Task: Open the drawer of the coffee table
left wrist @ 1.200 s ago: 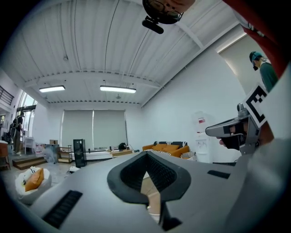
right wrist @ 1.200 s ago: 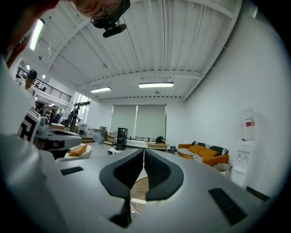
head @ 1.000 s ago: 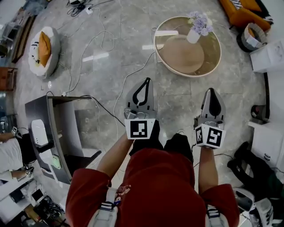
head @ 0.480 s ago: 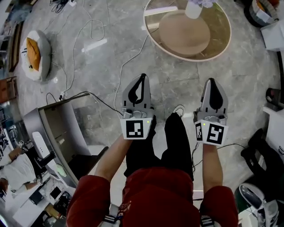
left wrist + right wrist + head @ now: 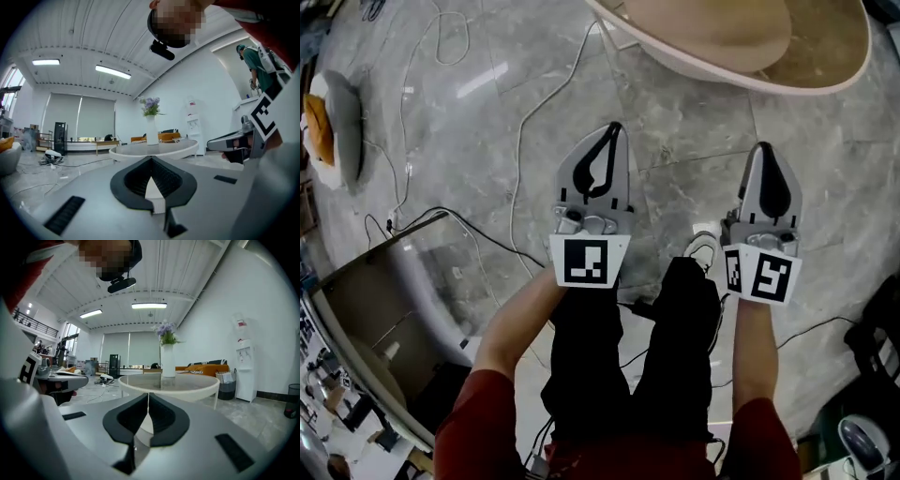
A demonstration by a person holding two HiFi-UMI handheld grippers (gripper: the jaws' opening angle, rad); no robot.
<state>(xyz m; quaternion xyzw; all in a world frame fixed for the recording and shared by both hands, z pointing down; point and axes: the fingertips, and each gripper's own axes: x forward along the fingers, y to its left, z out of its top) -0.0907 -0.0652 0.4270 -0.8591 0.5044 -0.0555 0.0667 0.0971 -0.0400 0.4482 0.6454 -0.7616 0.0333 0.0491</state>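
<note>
The drawer itself shows in no view, so we cannot tell where its front or pull sits. We see only the table, round, ahead of us at the top of the head view and well apart from both claws. Its worktop looks like glossy glass with a pale rim over a tan disc, so we judge it hard, slippery and easy to chip. The drawer is probably light and stiff on runners, best taken by a knob or its lower lip. The table may skid on the polished floor, grey marble crossed by loose cables. A tall white vase of lilac flowers stands on top and could topple. The left claw and the right claw are pinched together at the tips, holding nothing.
</note>
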